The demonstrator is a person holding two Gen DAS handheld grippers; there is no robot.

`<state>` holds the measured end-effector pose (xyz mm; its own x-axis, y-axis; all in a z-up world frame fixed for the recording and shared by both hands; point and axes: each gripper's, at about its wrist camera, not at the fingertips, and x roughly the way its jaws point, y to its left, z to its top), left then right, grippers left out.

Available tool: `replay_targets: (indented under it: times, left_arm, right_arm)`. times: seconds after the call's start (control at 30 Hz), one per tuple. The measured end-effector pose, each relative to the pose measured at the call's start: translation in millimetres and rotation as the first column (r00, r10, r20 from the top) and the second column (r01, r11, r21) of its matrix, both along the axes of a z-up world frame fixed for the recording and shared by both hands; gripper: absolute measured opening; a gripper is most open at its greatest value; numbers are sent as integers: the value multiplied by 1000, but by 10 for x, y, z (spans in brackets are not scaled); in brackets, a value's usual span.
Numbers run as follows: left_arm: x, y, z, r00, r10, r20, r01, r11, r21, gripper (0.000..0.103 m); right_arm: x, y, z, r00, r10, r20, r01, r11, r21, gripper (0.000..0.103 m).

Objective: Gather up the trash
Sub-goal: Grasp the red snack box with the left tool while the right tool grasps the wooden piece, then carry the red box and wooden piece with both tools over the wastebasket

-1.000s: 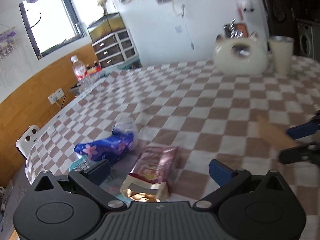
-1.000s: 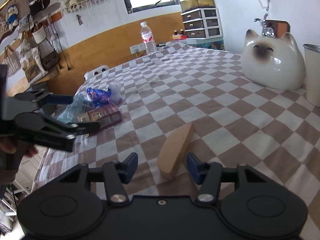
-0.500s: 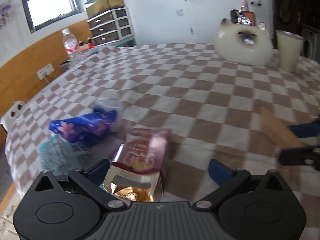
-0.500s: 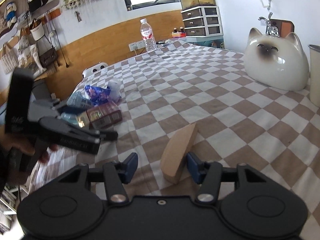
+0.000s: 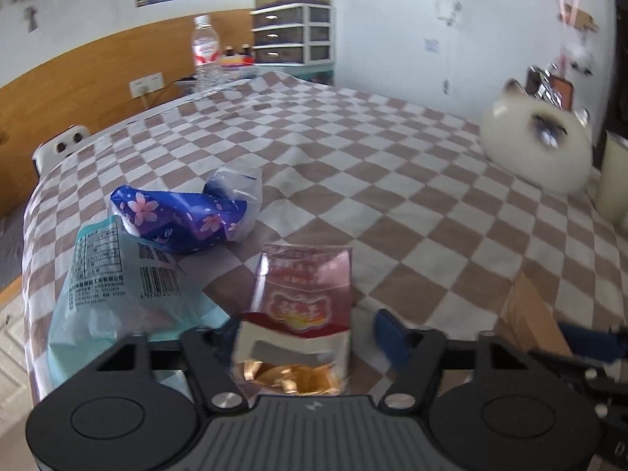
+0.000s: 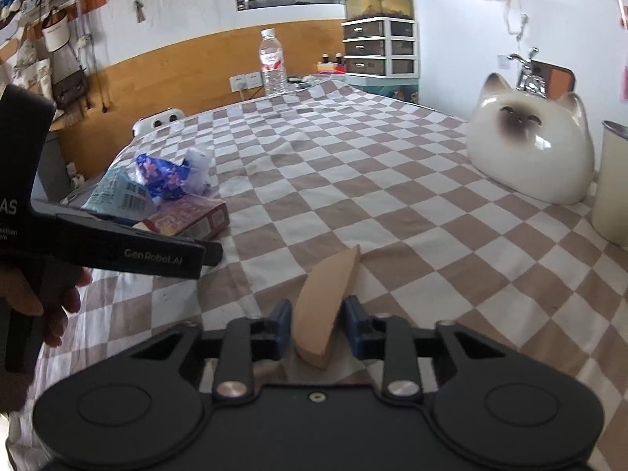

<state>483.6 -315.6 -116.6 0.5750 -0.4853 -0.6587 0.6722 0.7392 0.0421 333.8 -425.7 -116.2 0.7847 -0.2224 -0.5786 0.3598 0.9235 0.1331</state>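
A red snack box (image 5: 306, 294) with a torn open end lies on the checkered tablecloth (image 5: 353, 165). It sits between the jaws of my left gripper (image 5: 312, 331), which are closing. A gap still shows between the box and the right pad (image 5: 392, 337). Left of the box are a blue flowered wrapper (image 5: 176, 216) and a pale teal bag (image 5: 114, 294). My right gripper (image 6: 318, 329) is closing on a tan cardboard piece (image 6: 325, 290) that stands on edge, and both pads touch its sides. The same box (image 6: 188, 219) appears beyond the left gripper's finger (image 6: 157, 251).
A white ceramic cat (image 6: 530, 157) and a cream cup (image 6: 612, 180) stand at the far right of the table. A water bottle (image 6: 272, 62) and a set of drawers (image 6: 378, 47) are at the back. A hand (image 6: 51, 306) holds the left gripper by the table's left edge.
The left gripper has rolled level, edged up to the red box, and its jaws have narrowed around it. The right jaws have closed in onto the cardboard piece.
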Motion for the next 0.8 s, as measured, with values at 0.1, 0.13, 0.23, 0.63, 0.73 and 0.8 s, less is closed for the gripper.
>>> replay_targets:
  times: [0.1,0.13,0.23,0.63,0.73,0.8]
  left_arm:
    - [-45,2,14,999,35,12,-35,999,-4,53]
    - [-70,11,18,999,39,16,-39,999,-1,53]
    - [-151,64,37,999,46,16,-46,999,2,52]
    - [-693,469,110,991,127,44,-125,991,-36,52]
    - [-847,581,185,989,137,54,-134,989,-65,52]
    - [-942,650,244,987,147,64,-141,987,-79,52]
  right_arm:
    - [-10,-20,0,1000,0,5,0,1000,10,30]
    - [-10,-21,-1,1000,0,5,0,1000,8,29]
    - [-8,-25,1,1000,0,6,0,1000,11,29]
    - [-131,-102,9,999,1,48,-5,997,82,26]
    - [-253,-96,25,998,10,67,-16,996,91,25]
    - [-330,-67,45,997,13,76,-19,997,78,25]
